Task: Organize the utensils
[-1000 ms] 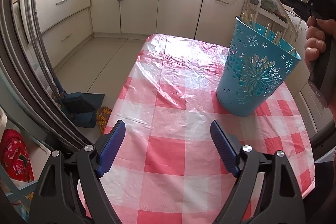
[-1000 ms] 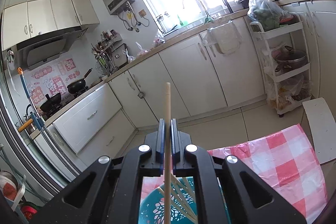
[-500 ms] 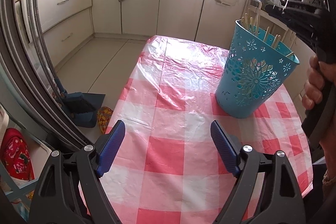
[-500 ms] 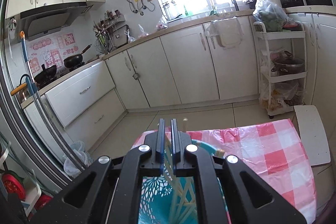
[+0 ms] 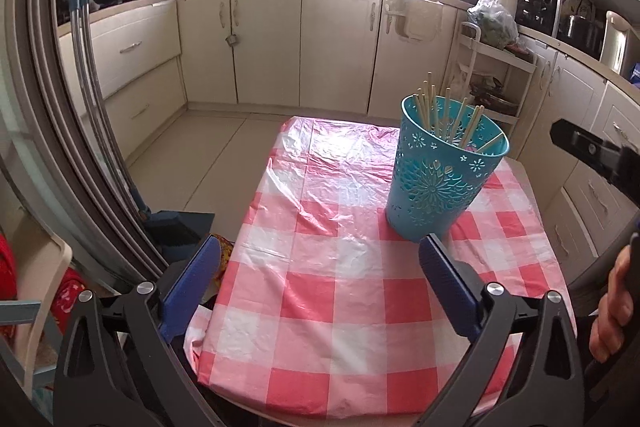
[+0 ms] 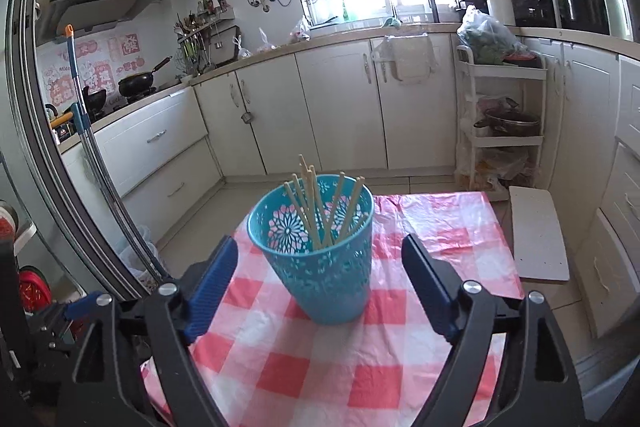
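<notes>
Left side first. Your left gripper (image 5: pixel 320 279) hangs over the near part of the checked tablecloth (image 5: pixel 332 291), jaws spread wide, just opened further, nothing between them and nothing touched. No loose utensil shows on the cloth in either view, so before you commit this hand to anything, sweep both cameras over the table edges; what lies below the near edge is hidden.

Centre. The blue basket (image 6: pixel 320 263) stands upright on the cloth, toward the right and far part of the table as the left wrist sees it. A bundle of chopsticks (image 6: pixel 320 203) leans inside, tips fanned above the rim. My read: the sorting looks close to done, if not finished.

Right side. Your right gripper (image 6: pixel 316 271) sits just short of the basket, framing it in its own view. Its jaws have just swung open to a wide gap; no stick is between them and the pads touch neither basket nor chopsticks. Your right hand (image 5: pixel 616 303) shows at the edge of the left view, wrapped on the handle.

To do this step well: draw the right gripper back clear of the leaning tips, since a snag could tip the light basket.
</notes>
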Demonstrator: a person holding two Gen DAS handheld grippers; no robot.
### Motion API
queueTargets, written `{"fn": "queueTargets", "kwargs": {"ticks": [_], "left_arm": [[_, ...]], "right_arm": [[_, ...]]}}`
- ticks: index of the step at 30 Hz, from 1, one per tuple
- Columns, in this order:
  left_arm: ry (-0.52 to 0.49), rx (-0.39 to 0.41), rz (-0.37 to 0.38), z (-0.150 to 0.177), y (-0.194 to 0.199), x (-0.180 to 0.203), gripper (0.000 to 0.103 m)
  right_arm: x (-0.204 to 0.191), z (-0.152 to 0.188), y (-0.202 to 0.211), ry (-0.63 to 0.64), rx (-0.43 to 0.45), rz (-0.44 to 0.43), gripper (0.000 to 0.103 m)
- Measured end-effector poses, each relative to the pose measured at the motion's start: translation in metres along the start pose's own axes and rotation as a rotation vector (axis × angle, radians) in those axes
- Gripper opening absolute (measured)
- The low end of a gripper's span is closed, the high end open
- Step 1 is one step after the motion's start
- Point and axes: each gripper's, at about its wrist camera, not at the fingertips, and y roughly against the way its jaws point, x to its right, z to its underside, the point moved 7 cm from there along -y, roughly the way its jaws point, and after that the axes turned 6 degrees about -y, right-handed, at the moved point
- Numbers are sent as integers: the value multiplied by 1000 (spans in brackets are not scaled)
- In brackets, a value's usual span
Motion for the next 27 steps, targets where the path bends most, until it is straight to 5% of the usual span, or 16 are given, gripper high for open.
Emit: {"fn": "queueTargets", "kwargs": {"ticks": [9, 27], "left_arm": [[-126, -42, 19, 2, 73, 23, 95], [-79, 13, -57, 40, 189, 12, 95]], "right_arm": [[-4, 19, 79, -4, -55, 56, 96], [-54, 71, 198, -39, 12, 10, 96]]}}
